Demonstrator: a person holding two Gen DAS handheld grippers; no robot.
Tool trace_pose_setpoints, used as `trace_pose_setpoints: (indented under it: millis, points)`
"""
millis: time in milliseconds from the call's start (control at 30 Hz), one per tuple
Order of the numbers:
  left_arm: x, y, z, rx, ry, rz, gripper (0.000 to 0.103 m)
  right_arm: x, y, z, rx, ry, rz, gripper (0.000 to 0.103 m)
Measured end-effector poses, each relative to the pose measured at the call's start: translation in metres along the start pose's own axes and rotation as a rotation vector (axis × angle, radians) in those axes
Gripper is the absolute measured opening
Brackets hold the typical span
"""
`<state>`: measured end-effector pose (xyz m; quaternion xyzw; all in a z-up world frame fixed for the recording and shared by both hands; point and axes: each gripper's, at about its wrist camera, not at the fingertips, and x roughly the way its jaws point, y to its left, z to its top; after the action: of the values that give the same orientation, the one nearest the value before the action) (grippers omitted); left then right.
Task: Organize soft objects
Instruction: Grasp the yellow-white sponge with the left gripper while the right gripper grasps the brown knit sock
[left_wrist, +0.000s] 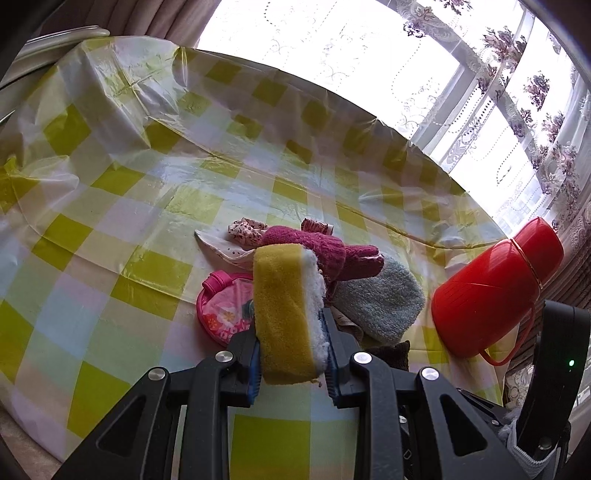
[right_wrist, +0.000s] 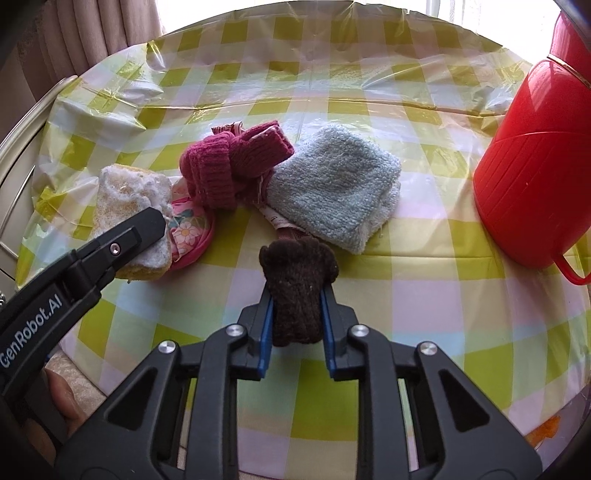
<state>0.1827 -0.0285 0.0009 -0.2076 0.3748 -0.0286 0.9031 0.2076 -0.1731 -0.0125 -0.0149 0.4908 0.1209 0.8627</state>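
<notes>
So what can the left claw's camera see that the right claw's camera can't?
Only the left view shows the embroidered window curtain and the left claw shut on the yellow-and-white sponge from behind.

Only the right view shows the right claw shut on the dark brown knitted glove.

Both show the magenta knitted glove, pale blue terry cloth, pink flowered pouch, red plastic flask and checked plastic tablecloth.

Strong daylight pours through the lace curtain (left_wrist: 480, 74) at the upper right of the left wrist view, blown out to white. The glossy checked tablecloth (right_wrist: 369, 92) carries pale glare streaks along its creases. Fisheye bending curves the tabletop edge; dark vignetting fills the corners. Focus is sharp, shadows soft.
</notes>
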Motion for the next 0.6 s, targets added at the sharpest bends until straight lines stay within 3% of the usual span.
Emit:
trace_pose_setpoints:
  millis: [600]
  points:
    - [-0.036,-0.066,-0.028,0.126,0.014,-0.053,0.028,-0.066,-0.055,-0.038,0.101,-0.071,-0.023,0.025]
